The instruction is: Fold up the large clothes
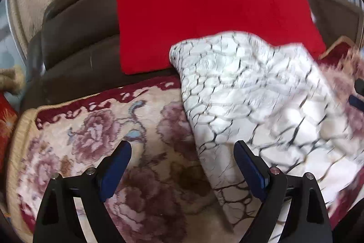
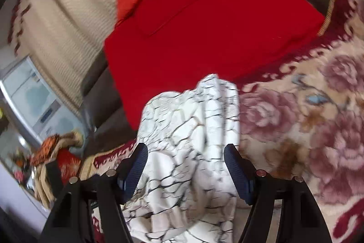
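White garment (image 2: 188, 140) with a black crackle print lies bunched on the floral blanket (image 1: 95, 140), top edge overlapping the folded red cloth (image 1: 204, 15), which looks done and set aside. Loose, rumpled, no neat fold yet. Right gripper (image 2: 185, 163) hangs over it, jaws fairly wide; cloth shows between the pads but isn't pinched. Left gripper (image 1: 182, 163) has its jaws wide at the garment's edge, holding nothing, likely lining up for a corner.
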Demonstrator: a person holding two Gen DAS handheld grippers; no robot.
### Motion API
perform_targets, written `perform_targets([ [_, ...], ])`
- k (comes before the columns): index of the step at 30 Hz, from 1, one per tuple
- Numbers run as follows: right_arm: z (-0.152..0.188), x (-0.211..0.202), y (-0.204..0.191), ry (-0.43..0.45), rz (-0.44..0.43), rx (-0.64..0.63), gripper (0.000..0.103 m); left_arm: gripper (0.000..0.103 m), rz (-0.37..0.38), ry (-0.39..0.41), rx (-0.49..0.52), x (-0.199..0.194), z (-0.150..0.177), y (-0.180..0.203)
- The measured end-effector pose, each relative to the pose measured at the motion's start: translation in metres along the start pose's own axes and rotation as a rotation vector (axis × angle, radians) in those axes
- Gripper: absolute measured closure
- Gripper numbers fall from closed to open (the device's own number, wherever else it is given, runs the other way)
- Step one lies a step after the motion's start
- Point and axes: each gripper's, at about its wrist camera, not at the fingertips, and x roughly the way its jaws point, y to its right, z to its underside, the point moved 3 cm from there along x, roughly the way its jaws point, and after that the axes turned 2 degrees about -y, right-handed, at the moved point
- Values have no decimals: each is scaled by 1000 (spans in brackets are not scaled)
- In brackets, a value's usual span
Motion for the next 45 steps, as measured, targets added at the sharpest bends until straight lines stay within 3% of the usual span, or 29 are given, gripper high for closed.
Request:
perform_targets([
  [2,13,29,5,-138,60,1,30,11,-31,12,45,2,3,9],
  [4,22,45,5,-204,99,-12,31,12,-46,5,42,0,3,10],
  [7,19,38,-5,-161,101,-60,31,11,-21,-10,12,2,3,4],
  [14,6,22,5,-72,82,19,31,12,-18,-4,14,0,4,6],
  [23,2,28,40,-124,40,202,30,12,-7,-1,3,2,3,4],
  [45,-1,45,54,-173,-29,231,29,12,61,-11,-18,15,0,5],
])
